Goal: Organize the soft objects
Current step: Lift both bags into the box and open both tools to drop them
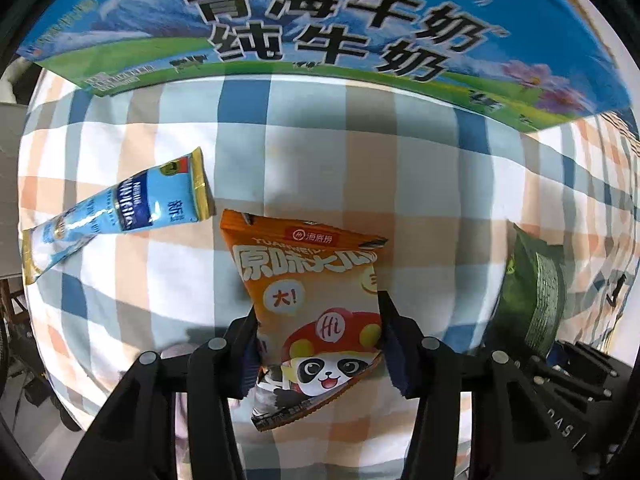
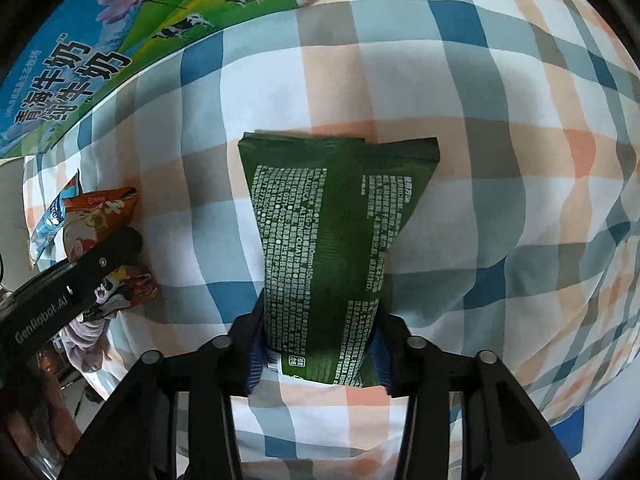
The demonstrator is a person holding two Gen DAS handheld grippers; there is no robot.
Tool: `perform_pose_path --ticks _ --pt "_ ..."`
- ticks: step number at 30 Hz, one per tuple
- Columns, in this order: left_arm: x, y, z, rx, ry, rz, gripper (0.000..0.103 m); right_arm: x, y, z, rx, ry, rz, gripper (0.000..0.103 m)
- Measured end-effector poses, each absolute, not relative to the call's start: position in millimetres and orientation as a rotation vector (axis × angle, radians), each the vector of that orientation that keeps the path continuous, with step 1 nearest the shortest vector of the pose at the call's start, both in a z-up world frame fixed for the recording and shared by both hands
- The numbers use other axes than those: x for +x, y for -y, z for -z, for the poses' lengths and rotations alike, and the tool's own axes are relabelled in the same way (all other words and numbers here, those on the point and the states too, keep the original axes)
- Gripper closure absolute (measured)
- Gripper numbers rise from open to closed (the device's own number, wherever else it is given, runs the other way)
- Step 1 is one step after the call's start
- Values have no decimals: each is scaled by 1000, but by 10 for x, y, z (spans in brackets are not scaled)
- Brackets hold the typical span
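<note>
- Two packets are in our grip at once: the left gripper (image 1: 320,344) is closed on the lower part of the orange snack packet (image 1: 308,292), and the right gripper (image 2: 320,344) is closed on the lower end of the green packet (image 2: 328,248).
- Both packets sit over the checked cloth (image 2: 500,160); we cannot tell whether they rest on it or are lifted just clear.
- Each looks light and soft, a puffed film bag that we judge will crumple and slip if squeezed hard. Holding across the narrow body near a sealed end seems safest for the contents.
- Further out, near the cloth's left edge, the blue stick sachet (image 1: 116,208) lies flat, just beside the orange packet's top corner. We judge it thin and floppy, best pinched at mid-length.
- Farthest away, along the cloth's far edge, stands the milk carton box (image 1: 320,28), apart from all three packets.
</note>
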State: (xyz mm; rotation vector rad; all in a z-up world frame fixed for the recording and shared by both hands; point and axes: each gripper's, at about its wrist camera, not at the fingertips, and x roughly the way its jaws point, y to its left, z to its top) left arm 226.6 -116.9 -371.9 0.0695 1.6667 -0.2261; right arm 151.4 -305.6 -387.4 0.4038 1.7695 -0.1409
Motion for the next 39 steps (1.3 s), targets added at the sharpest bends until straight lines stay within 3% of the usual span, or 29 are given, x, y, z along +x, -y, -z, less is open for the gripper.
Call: perform_pose_path --ticks 2,10,18,22,30,39 --pt "2195 1208 3603 76 -1648 236 56 1519 3053 3826 406 -1768 134 66" --pt "2253 1162 2632 12 -1498 310 56 1525 3065 3208 409 -1689 49 68" --pt "2889 907 1751 -3 -1355 339 57 1821 2998 2041 389 -1515 -74 68" --pt "3267 755 1533 8 -1320 313 57 2317 2546 1770 360 -1452 -97 68" --pt "4139 585 1754 13 -1375 243 56 3191 2494 1745 331 -1441 -44 68" --pt "4897 635 2533 56 -1524 199 56 3926 2573 2675 325 -1559 29 68"
